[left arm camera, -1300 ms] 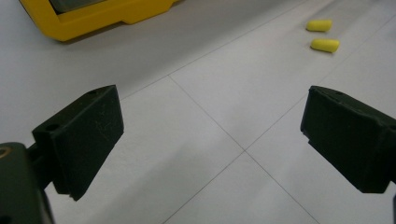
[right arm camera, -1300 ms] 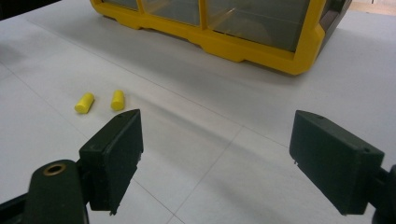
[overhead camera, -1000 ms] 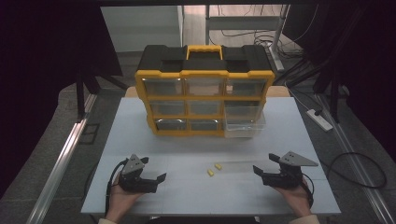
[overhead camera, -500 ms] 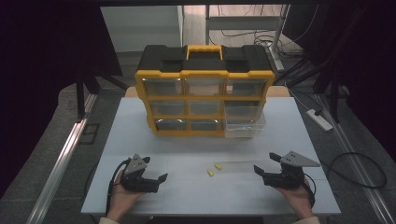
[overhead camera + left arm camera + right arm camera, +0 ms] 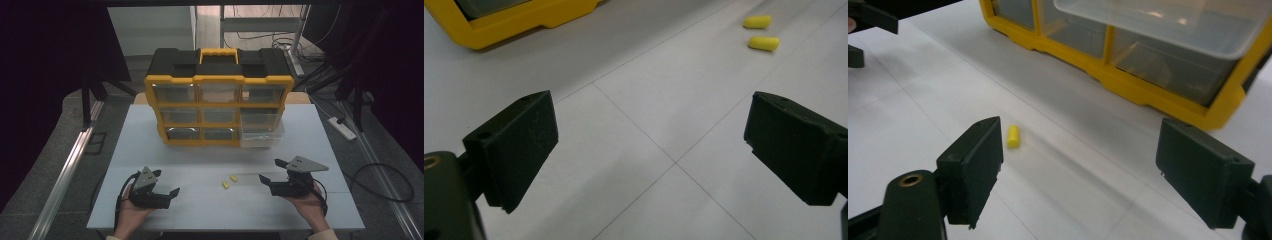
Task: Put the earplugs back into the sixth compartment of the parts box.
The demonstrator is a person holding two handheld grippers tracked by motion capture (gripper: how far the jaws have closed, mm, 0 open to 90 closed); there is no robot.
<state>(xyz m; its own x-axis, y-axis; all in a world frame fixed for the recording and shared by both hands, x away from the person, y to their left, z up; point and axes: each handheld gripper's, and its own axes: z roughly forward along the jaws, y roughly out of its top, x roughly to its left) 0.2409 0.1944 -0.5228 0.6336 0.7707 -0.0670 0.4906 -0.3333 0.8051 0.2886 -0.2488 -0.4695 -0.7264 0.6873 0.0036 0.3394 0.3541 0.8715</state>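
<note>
High view: two small yellow earplugs [image 5: 229, 181] lie between both gaping, empty tongs.

Looks like lab or test room, not home. Plain white table [image 5: 150, 150] on grey floor [image 5: 65, 165]. Dark curtains [image 5: 50, 50] hang on both sides. Lots of loose cables [image 5: 320, 60] and power strip [image 5: 342, 128] lie on floor. Metal rail [image 5: 65, 185] runs beside table. Yellow and black parts box [image 5: 218, 80] with clear drawers sits on table.
</note>
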